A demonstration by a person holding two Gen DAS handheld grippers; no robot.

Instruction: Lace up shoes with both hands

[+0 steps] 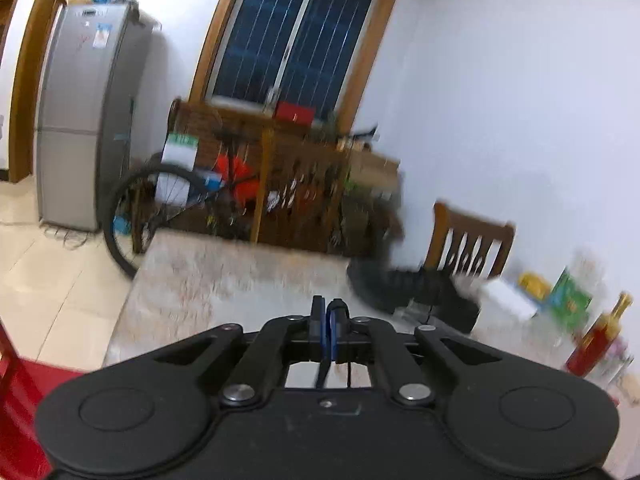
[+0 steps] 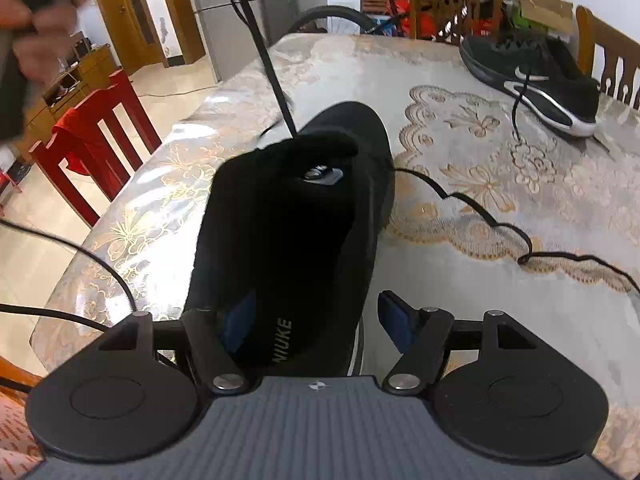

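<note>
Lace-pulling step: left gripper [image 1: 329, 312] pinched on the taut black lace [image 2: 264, 56], right gripper [image 2: 316, 320] spread astride the near shoe [image 2: 296, 216]; next move likely needs threading the following eyelet.

This is looking like the dining room of a lived-in home. A tall silver fridge [image 1: 80, 116] is standing by a wooden door frame, and a window [image 1: 296, 36] with a wooden frame is showing dark behind its bars. A bicycle [image 1: 168, 200] is leaning against carved wooden furniture under it. The bench [image 2: 460, 184] is wearing a lace-patterned cloth under clear plastic, with wooden chairs [image 1: 472, 240] and a red chair [image 2: 100, 136] drawn up around it on pale floor tiles [image 1: 52, 280].
</note>
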